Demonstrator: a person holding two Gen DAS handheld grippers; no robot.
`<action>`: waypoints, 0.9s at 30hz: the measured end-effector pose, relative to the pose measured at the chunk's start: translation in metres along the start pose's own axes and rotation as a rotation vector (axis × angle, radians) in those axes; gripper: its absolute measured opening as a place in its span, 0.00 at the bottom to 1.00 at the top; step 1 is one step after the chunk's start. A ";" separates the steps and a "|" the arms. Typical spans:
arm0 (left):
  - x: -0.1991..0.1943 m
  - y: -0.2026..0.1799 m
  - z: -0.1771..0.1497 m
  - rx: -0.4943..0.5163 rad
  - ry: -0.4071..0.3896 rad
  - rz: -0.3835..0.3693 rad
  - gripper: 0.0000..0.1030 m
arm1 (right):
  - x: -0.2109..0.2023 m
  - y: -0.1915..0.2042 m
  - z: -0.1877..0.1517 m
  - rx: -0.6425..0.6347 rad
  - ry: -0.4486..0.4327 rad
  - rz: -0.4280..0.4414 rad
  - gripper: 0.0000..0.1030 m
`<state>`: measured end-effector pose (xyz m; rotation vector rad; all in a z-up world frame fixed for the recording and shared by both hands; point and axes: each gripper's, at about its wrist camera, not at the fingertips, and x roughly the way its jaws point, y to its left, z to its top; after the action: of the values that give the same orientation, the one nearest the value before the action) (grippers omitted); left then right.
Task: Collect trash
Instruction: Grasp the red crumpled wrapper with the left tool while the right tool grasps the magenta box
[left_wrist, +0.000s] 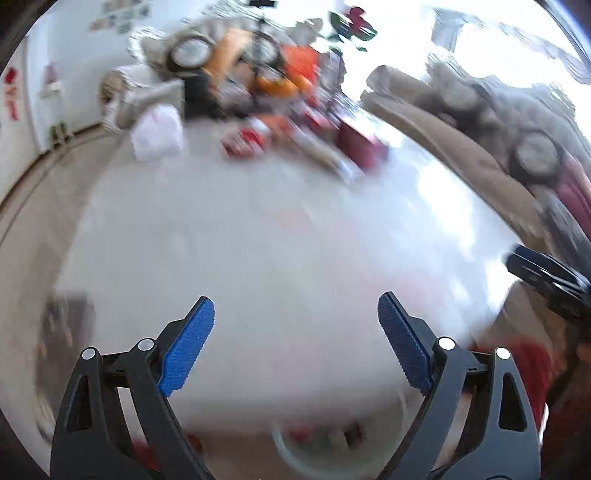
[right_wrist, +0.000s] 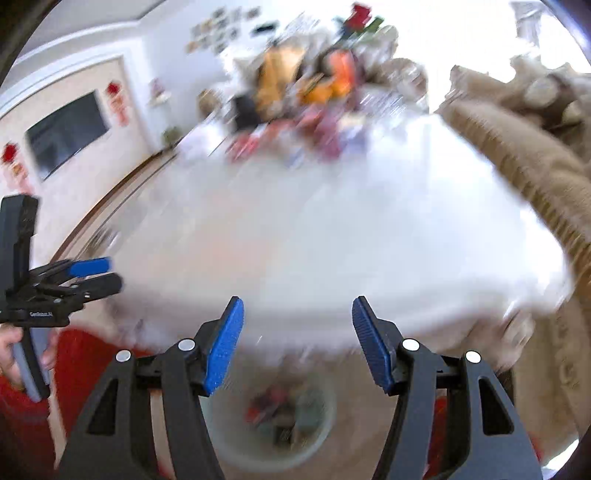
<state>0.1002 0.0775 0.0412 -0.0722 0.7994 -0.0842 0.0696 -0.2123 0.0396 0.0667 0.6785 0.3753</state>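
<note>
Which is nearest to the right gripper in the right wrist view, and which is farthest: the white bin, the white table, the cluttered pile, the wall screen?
From the right gripper:
1. White bin, just below it.
2. White table, ahead.
3. Cluttered pile, at the table's far end.
4. Wall screen, far left on the wall.

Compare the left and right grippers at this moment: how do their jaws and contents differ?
The left gripper stands with its blue pads spread wide, while the right gripper shows a narrower gap. Below the right gripper, the pale bin with litter inside sits almost centred; below the left gripper it shows only at the frame's bottom edge. Both are empty, with nothing between the pads, and both look across the white table.
</note>
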 end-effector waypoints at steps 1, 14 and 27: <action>0.015 0.008 0.021 -0.031 -0.006 0.002 0.85 | 0.007 -0.006 0.014 0.005 -0.026 -0.018 0.57; 0.170 0.058 0.154 -0.158 0.087 0.019 0.85 | 0.145 -0.057 0.149 0.019 -0.021 -0.027 0.57; 0.225 0.077 0.180 -0.114 0.154 0.026 0.85 | 0.203 -0.015 0.172 -0.041 0.042 0.024 0.49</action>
<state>0.3895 0.1371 -0.0010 -0.1647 0.9584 -0.0200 0.3263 -0.1426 0.0493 0.0283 0.7117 0.4145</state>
